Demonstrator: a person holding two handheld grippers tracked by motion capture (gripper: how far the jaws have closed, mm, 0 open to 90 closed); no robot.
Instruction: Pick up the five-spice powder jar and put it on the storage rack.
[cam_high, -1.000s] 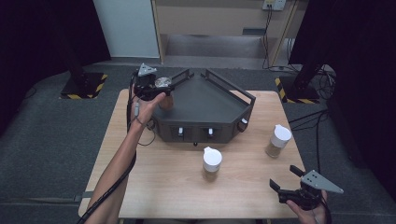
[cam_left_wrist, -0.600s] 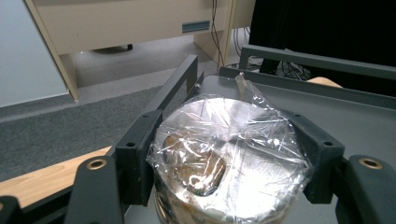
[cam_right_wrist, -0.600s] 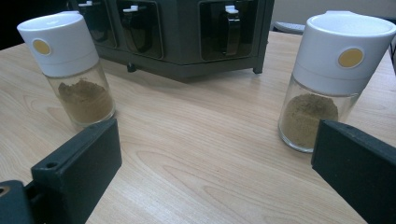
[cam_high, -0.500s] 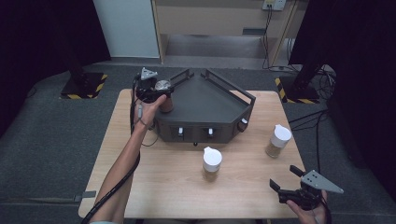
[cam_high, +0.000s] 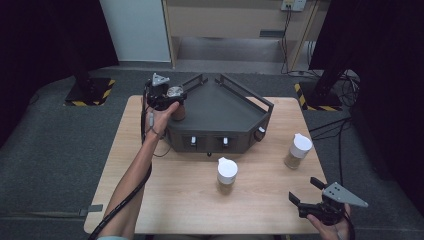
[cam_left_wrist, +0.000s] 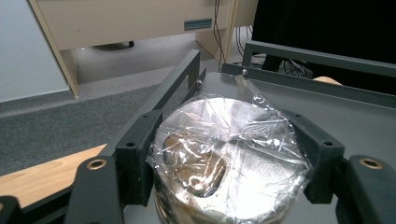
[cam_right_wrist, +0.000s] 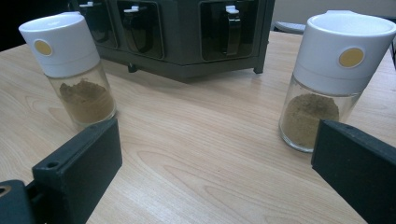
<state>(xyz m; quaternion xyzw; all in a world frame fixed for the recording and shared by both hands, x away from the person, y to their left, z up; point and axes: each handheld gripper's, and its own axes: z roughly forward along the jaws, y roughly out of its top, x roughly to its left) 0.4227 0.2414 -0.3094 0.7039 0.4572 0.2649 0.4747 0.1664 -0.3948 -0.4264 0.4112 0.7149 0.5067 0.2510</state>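
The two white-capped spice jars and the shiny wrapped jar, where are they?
Nearer white-capped glass spice jar (cam_high: 227, 171), high view, cap.
Farther white-capped glass spice jar (cam_high: 300, 146), high view, cap.
Plastic-wrapped jar (cam_left_wrist: 224, 154), left gripper view, wrapped top.

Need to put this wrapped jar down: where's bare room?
The rack top right of the wrapped jar in the left claw is bare. The table is bare left of the middle shaker. It is crowded between that and the right shaker.

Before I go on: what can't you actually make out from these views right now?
- Wrapped jar in the left gripper: shiny film hides its contents, and the left gripper view's bottom edge cuts off its base.
- Rack drawer fronts: too small in the high view, labels unreadable.
- Right gripper: jaw tips cut off in its own view.
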